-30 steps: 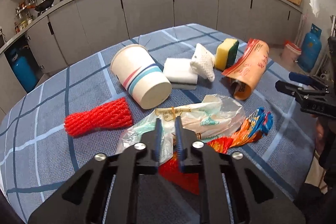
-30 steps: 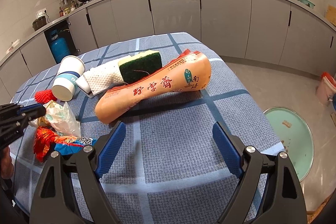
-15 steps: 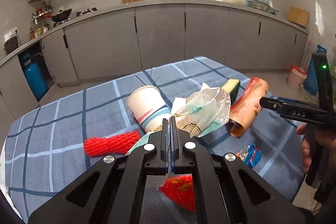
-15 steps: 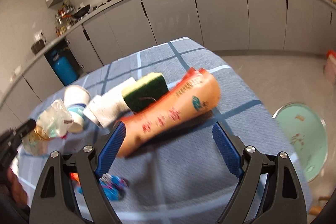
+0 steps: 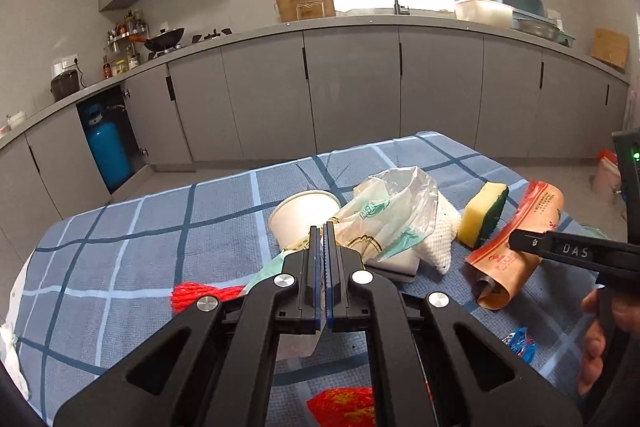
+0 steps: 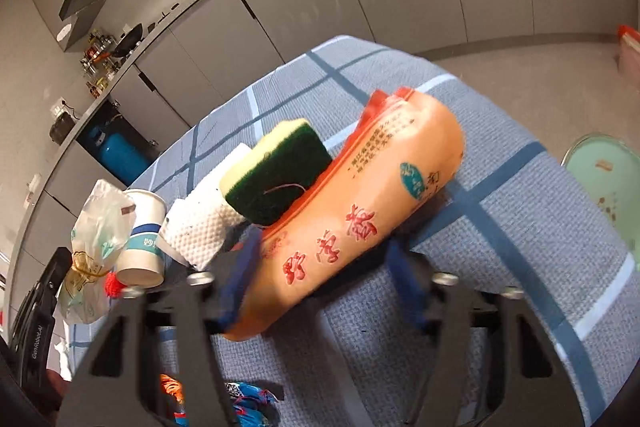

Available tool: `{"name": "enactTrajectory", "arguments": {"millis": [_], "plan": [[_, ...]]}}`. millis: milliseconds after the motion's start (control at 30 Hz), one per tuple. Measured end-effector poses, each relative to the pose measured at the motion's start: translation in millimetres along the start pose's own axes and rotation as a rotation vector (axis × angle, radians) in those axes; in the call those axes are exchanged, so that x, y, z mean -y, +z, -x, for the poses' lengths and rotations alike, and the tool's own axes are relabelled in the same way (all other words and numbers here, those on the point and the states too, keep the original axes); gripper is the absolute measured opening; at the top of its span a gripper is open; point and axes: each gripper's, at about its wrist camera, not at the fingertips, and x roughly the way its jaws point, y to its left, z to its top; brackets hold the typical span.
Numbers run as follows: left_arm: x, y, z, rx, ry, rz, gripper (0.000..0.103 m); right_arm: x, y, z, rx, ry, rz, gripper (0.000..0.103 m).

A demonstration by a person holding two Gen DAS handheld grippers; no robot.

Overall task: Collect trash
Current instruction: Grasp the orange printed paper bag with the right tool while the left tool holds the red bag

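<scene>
My left gripper (image 5: 323,227) is shut on a crumpled clear plastic bag (image 5: 392,215) and holds it up off the blue checked tablecloth (image 5: 140,259). From the right wrist, the same bag (image 6: 100,223) hangs at the far left. My right gripper (image 6: 322,283) straddles the near end of an orange printed packet (image 6: 360,211), and its jaws are closing. The left pad (image 6: 244,275) is at the packet's edge; the right pad (image 6: 402,279) still stands apart from it. One finger (image 5: 568,251) of the right gripper reaches over the packet (image 5: 516,255) in the left wrist view.
A paper cup (image 5: 304,215), a white mesh cloth (image 5: 436,239) and a yellow-green sponge (image 6: 280,179) lie beside the packet. A red net (image 5: 204,297), a red wrapper (image 5: 344,403) and a blue wrapper (image 6: 248,399) lie nearer. A pale green round stool (image 6: 600,179) stands beyond the table's right edge.
My left gripper shut on the plastic bag and raised it off the table. My right gripper moved onto the orange packet, rolled, and its jaws narrowed around it.
</scene>
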Motion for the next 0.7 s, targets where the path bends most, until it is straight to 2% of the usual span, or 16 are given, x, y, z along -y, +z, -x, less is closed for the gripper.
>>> {"name": "enactTrajectory", "arguments": {"millis": [67,200,400,700], "plan": [[-1,2,1,0.002,-0.010,0.001,0.003,-4,-1,4,0.011,0.005,0.023,0.030],[0,4,4,0.006,-0.022,0.001,0.003,-11,-2,11,0.032,0.007,0.072,0.019],[7,12,12,0.019,-0.051,0.004,0.003,-17,-4,29,0.073,-0.004,0.137,0.013],[31,26,13,0.013,-0.110,0.017,0.003,-7,0,60,0.129,-0.035,0.173,0.012]]}}
